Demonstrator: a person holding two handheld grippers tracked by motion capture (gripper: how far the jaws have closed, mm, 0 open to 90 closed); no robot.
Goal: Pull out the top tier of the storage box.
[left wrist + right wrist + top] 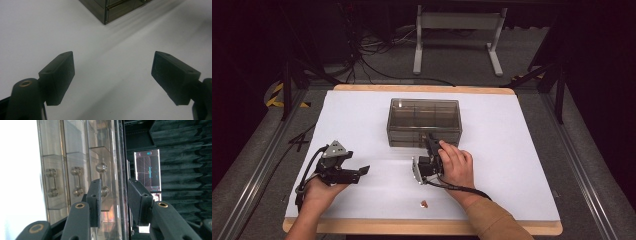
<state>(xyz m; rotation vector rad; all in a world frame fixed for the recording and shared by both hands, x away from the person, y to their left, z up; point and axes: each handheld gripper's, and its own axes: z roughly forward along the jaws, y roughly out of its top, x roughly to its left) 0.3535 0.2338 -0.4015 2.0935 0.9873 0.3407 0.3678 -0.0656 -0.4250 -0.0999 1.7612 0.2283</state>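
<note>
A smoky grey see-through plastic drawer box (424, 121) sits on a white table sheet (512, 165) edged in pale wood. Both matte black two-jaw grippers (362, 171) (432, 142) match. One small reddish-pink scrap (424, 203). Tan sleeve (492, 222).

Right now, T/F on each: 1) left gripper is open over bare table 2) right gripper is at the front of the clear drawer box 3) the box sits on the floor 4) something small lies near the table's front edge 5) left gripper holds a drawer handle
1) True. The left gripper has its jaws wide apart with only white table between them.
2) True. The right gripper is up against the front of the clear drawer box; its own view shows the drawer handles close by.
3) False. The box stands on the table.
4) True. A small reddish object lies there.
5) False. The left gripper holds nothing and is apart from the box.
</note>
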